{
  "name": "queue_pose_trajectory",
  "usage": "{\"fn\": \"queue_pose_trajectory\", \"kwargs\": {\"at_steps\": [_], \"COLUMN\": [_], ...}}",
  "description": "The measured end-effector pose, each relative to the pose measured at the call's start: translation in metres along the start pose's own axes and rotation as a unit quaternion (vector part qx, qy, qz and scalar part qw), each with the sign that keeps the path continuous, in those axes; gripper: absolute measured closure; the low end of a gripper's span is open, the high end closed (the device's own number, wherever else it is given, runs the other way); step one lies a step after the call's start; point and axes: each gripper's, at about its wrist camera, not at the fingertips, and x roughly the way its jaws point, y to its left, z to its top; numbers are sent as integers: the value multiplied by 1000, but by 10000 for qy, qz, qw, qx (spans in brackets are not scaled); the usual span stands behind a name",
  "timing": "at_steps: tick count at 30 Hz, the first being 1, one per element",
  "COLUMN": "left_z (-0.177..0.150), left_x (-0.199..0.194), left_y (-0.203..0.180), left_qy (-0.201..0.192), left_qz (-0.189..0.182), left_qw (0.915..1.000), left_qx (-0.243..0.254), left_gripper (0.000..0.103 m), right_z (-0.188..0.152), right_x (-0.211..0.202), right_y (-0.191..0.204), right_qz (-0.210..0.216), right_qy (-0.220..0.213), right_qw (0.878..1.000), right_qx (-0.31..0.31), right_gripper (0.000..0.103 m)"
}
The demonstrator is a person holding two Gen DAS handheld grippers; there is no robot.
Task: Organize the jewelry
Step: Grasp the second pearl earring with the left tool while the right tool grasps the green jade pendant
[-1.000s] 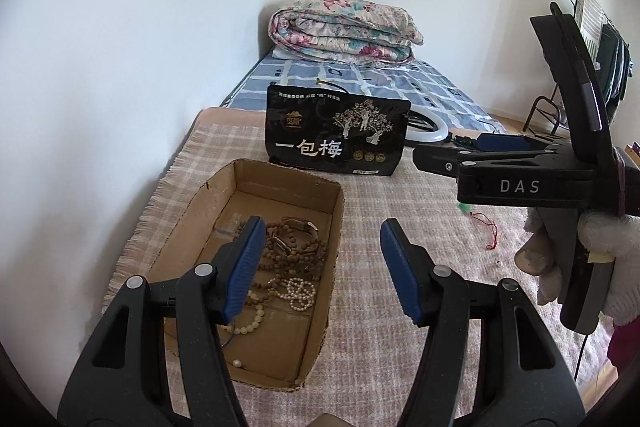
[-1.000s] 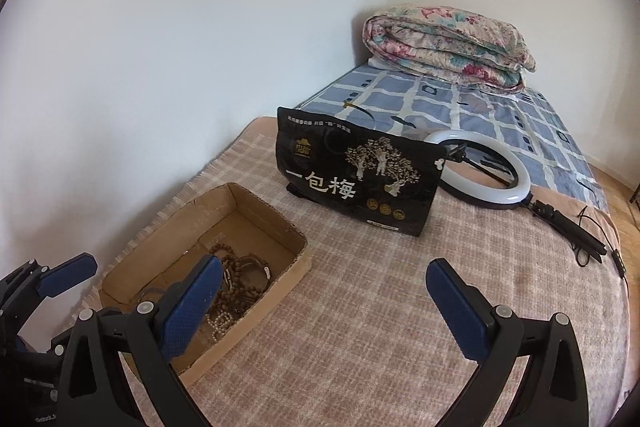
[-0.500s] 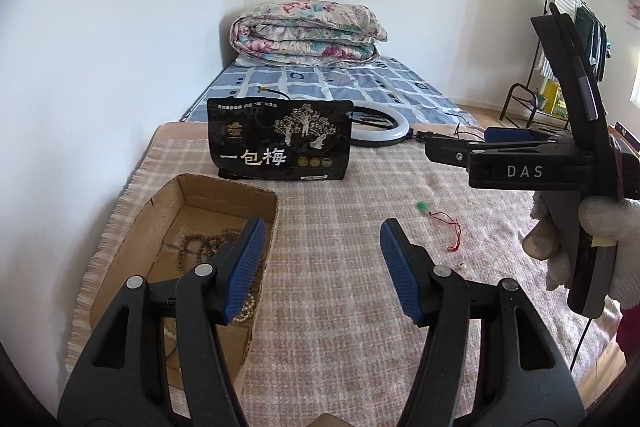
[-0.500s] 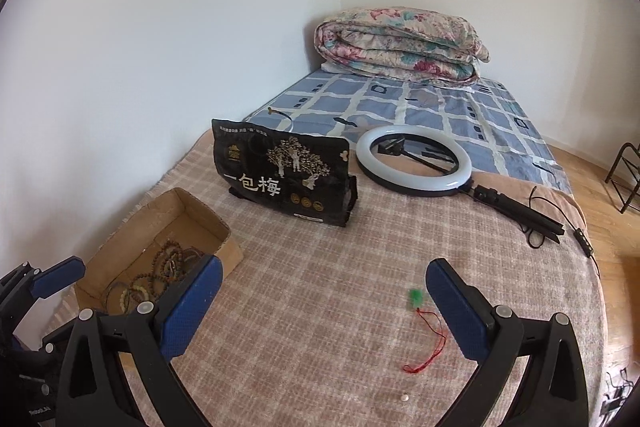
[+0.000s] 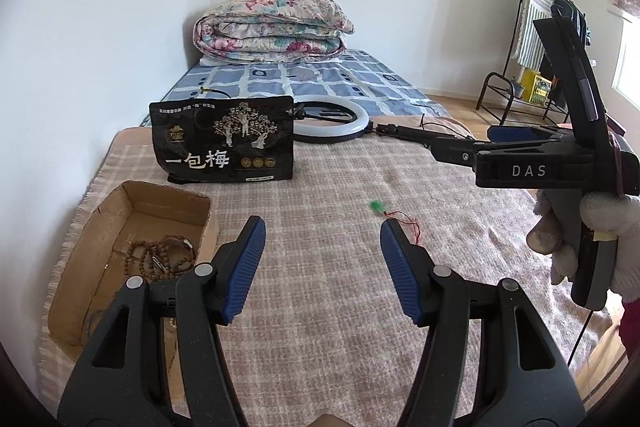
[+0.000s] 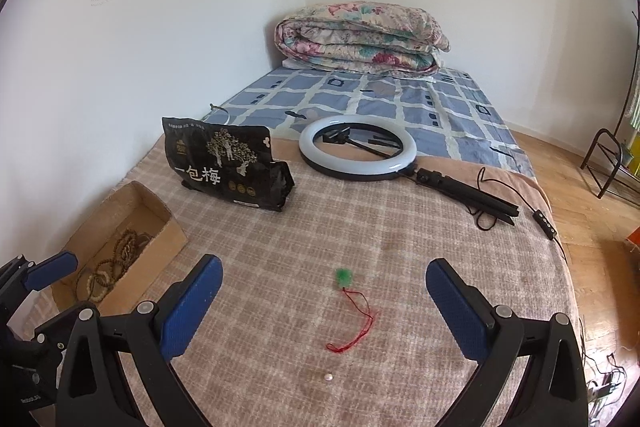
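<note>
On the bed (image 6: 460, 115), counted from largest down: one folded quilt (image 6: 360, 35) at 12 o'clock, one checked blanket (image 6: 360, 227) across the near half, one ring light (image 6: 358, 149) on a folded stand at 1 o'clock, one black snack bag (image 6: 228, 163) standing at 11 o'clock, one open cardboard box (image 6: 160, 219) at 9 o'clock. Bead strings (image 6: 116, 259) lie heaped in the box; their number cannot be told. Loose on the blanket: one green pendant (image 6: 344, 277) on one red cord (image 6: 356, 323), and one small pale bead (image 6: 328, 377).

Right gripper (image 6: 320, 299): jaws wide apart, nothing between the pads, nothing touched. Pendant, cord and bead all lie on the blanket between its two fingers in the right wrist view, pendant toward 12 o'clock, bead toward 6 o'clock. A white-gloved hand (image 5: 600, 239) holds this gripper.

Left gripper (image 5: 322, 247): jaws part open, empty, touching nothing. The pendant lies just beyond its right fingertip at 1 o'clock; the box sits at 9 o'clock beside its left finger.
</note>
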Motion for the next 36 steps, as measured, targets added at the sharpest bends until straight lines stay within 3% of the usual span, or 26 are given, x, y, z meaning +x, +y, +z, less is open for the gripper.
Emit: {"fn": "queue_pose_trajectory", "kwargs": {"at_steps": [11, 24, 29, 31, 36], "left_z": [-6, -29, -39, -45, -61], "left_x": [30, 58, 78, 90, 110], "left_y": [-38, -67, -83, -88, -99], "left_qy": [222, 512, 669, 796, 921], "left_qz": [-312, -841, -903, -954, -951], "left_qw": [9990, 9947, 9927, 9913, 9896], "left_qx": [216, 284, 439, 435, 555], "left_gripper": [42, 42, 49, 58, 59], "right_z": [-19, -32, -35, -36, -36], "right_x": [-3, 25, 48, 59, 88], "right_y": [-55, -95, -98, -98, -96], "right_qz": [-148, 232, 545, 607, 810], "right_qy": [57, 278, 447, 515, 686], "right_qw": [9998, 9990, 9973, 9966, 9943], "right_qx": [119, 277, 225, 190, 96], "right_gripper": [1, 12, 18, 21, 30]}}
